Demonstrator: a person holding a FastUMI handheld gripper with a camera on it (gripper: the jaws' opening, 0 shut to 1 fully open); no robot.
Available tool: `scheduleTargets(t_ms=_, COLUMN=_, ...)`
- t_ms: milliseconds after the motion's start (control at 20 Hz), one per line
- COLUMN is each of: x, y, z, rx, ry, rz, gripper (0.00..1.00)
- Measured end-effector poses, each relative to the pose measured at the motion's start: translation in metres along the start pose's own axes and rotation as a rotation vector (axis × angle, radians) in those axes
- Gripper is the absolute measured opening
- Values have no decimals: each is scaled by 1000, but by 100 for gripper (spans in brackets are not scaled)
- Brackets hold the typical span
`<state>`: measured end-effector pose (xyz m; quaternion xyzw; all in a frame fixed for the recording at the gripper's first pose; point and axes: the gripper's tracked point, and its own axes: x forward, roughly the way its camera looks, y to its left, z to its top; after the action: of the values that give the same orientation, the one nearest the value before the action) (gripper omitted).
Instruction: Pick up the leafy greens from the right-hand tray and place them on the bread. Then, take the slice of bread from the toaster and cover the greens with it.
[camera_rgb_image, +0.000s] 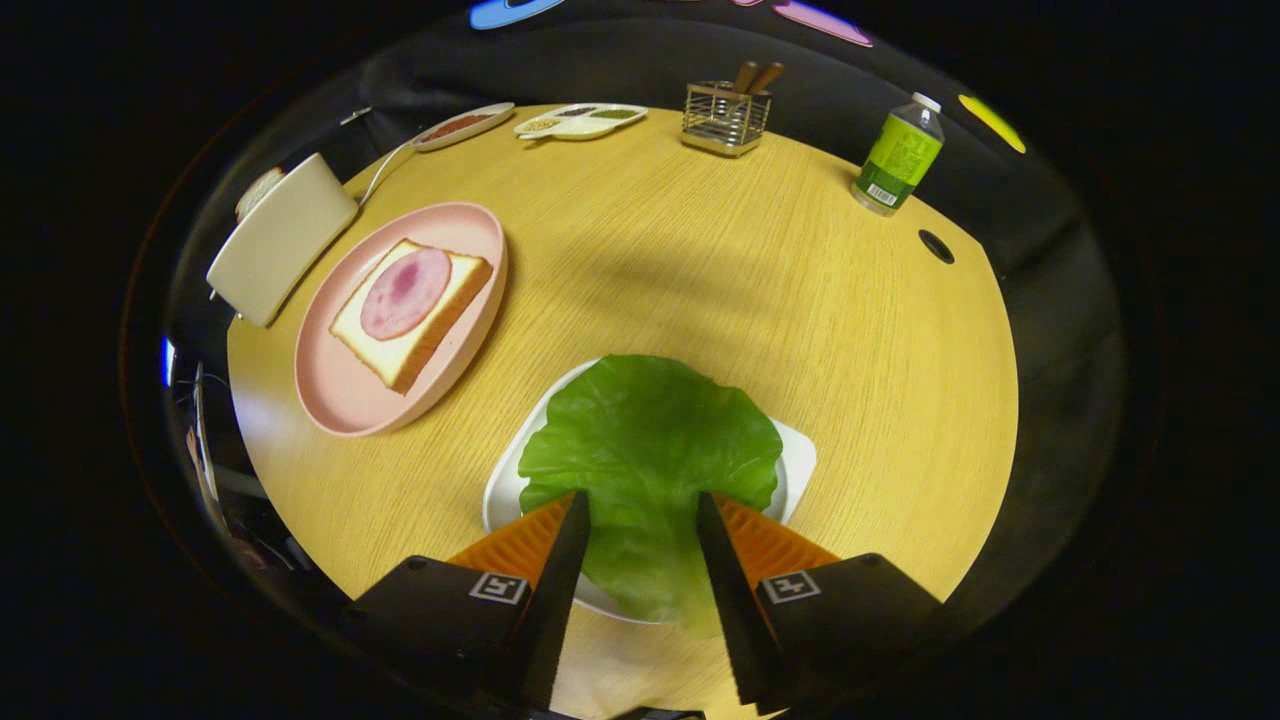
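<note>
Wood-grain table (700, 280), tool (640, 500) open astride ruffled greens (650, 440)

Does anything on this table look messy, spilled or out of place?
Nothing stands out. The green lettuce leaf lies on its white tray, overhanging it slightly, between the open gripper fingers. The ham-topped bread slice lies flat on the pink plate.

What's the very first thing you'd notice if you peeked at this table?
The big green lettuce leaf on the white tray, lying right between the open gripper fingers. Next, off beyond the fingers, the pink plate with a slice of bread topped by a round of ham. A white toaster with another slice in it stands just beside the plate.
</note>
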<state>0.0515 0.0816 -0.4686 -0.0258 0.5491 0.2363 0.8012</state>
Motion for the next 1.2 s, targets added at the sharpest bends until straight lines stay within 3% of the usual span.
scheduleTargets(t_ms=100, x=1, y=-2, z=-1, rx=-10, ry=-4, rz=0, gripper=60)
scheduleTargets(t_ms=200, x=0, y=-2, z=-1, rx=-30, ry=-21, rz=-10, gripper=16)
scheduleTargets(t_ms=300, x=-3, y=-1, z=-1, rx=-59, ry=-22, rz=-10, gripper=8)
scheduleTargets(t_ms=750, x=-85, y=5, z=46, rx=-63, ry=-177, rz=16, gripper=8)
scheduleTargets(t_ms=1000, x=-128, y=49, z=91, rx=-45, ry=-272, rz=96, gripper=8)
scheduleTargets(t_ms=1200, x=-139, y=84, z=114, rx=-82, ry=-275, rz=128, gripper=7)
